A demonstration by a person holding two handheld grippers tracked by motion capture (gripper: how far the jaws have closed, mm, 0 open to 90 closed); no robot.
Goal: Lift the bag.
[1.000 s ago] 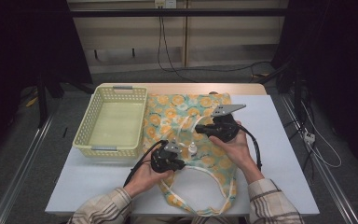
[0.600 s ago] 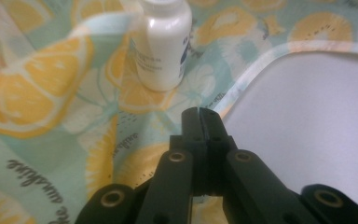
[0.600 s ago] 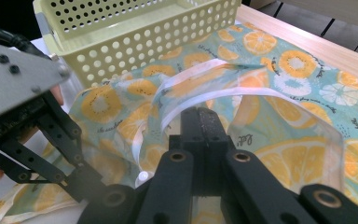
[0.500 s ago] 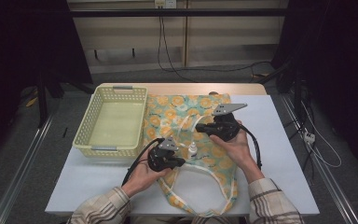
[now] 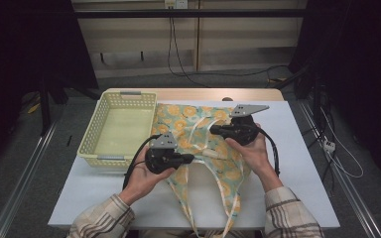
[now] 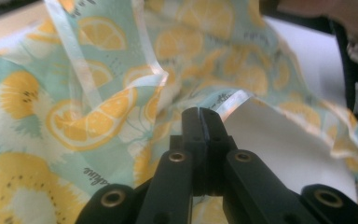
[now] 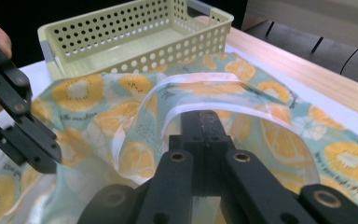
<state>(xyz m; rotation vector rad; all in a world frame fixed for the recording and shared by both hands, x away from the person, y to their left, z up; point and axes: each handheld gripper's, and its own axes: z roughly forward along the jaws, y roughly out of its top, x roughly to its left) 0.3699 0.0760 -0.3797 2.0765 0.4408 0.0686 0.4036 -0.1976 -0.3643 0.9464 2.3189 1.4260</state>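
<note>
— High view first: where is the bag (image 5: 203, 144) against your claws?
— It lies flat on the white counter (image 5: 302, 163), just right of the basket (image 5: 119, 130). Your left claw (image 5: 191, 157) sits on the bag's middle, near its left edge; your right claw (image 5: 213, 130) is over its upper right part, the two claws near each other.

— Are your claws holding anything?
— In the left gripper view, your left claw (image 6: 199, 114) has its jaws pressed together on the bag's rim, cloth bunched around the tips. In the right gripper view, your right claw (image 7: 200, 122) is also closed, with a pale strap (image 7: 182, 88) looping over its tip; I cannot tell whether cloth is actually pinched.

— Which way does the bag run?
— Its long axis runs from you toward the far edge, handles (image 5: 213, 198) trailing toward you at the near edge.

— And the basket?
— It holds nothing; you see its bare floor.
</note>
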